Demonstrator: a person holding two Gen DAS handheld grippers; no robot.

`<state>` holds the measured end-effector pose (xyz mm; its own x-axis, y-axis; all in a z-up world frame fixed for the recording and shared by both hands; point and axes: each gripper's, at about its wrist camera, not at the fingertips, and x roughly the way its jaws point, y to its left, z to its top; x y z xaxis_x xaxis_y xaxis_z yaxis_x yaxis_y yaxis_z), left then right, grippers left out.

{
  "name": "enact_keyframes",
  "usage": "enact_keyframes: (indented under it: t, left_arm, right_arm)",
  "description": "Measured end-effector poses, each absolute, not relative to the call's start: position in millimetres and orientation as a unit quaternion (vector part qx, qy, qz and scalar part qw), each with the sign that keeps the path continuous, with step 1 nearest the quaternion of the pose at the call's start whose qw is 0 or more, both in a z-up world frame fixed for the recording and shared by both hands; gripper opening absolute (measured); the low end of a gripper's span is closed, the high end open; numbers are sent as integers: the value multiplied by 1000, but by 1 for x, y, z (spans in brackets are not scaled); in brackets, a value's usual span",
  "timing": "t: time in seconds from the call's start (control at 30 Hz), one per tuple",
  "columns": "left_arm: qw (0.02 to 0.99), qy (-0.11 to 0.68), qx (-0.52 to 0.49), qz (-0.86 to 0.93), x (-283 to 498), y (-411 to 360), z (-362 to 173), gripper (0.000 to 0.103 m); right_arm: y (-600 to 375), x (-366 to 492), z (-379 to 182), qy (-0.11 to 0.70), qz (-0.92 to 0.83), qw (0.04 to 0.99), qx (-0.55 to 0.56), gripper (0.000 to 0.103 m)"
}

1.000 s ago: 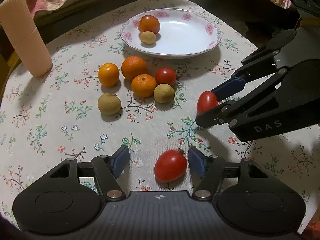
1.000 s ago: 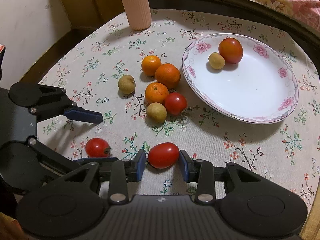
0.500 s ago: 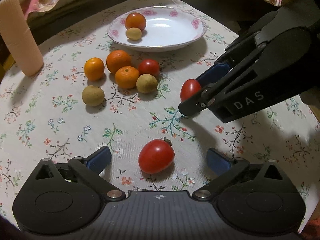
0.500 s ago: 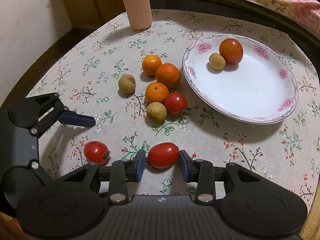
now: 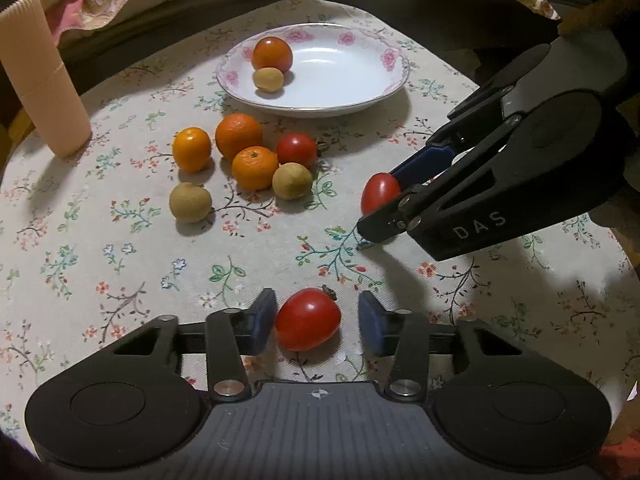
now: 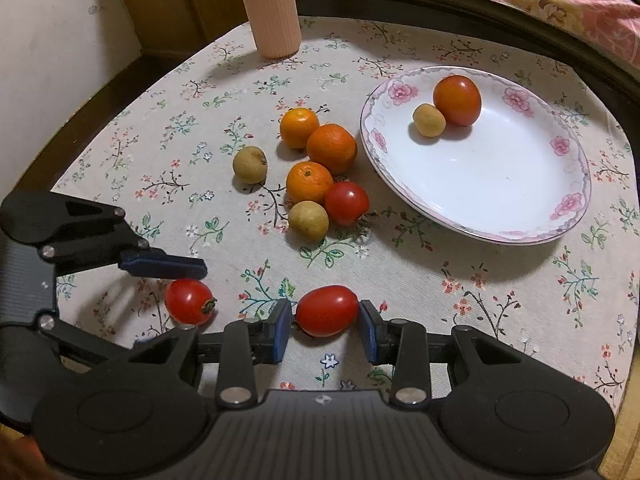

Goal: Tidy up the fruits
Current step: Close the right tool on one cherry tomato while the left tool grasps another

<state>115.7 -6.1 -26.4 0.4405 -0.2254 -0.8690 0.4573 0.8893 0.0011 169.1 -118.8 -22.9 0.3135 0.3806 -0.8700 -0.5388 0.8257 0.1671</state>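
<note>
Left claw (image 5: 316, 320) narrowed around stemmed tomato (image 5: 308, 319), gap remains | right claw (image 6: 325, 326) seemingly clamped on oval tomato (image 6: 327, 316)

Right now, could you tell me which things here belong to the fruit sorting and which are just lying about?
Job:
- plate holding two fruits
- oranges
- longans
- tomatoes: one by the oranges, one between each gripper's fingers
- left gripper
- right gripper

Lying about:
- pink cup
- tablecloth
- bedding
</note>
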Motion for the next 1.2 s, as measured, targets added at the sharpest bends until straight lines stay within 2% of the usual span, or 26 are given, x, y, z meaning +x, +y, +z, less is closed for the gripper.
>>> enact_keyframes:
  t: [0.27,0.37,1.2]
  left_arm:
    - [836,496,129,-197,114,-7,-27,50]
    - [833,498,131,-201,114,-9,-26,42]
    - [830,496,158,-200,115,-13,-26,42]
  right_arm:
    - [-117,168,-22,510,282,808,-80,38]
    - [-116,167,-20,509,283,809,-82,38]
    - [-110,161,-24,501,283,810,-115,35]
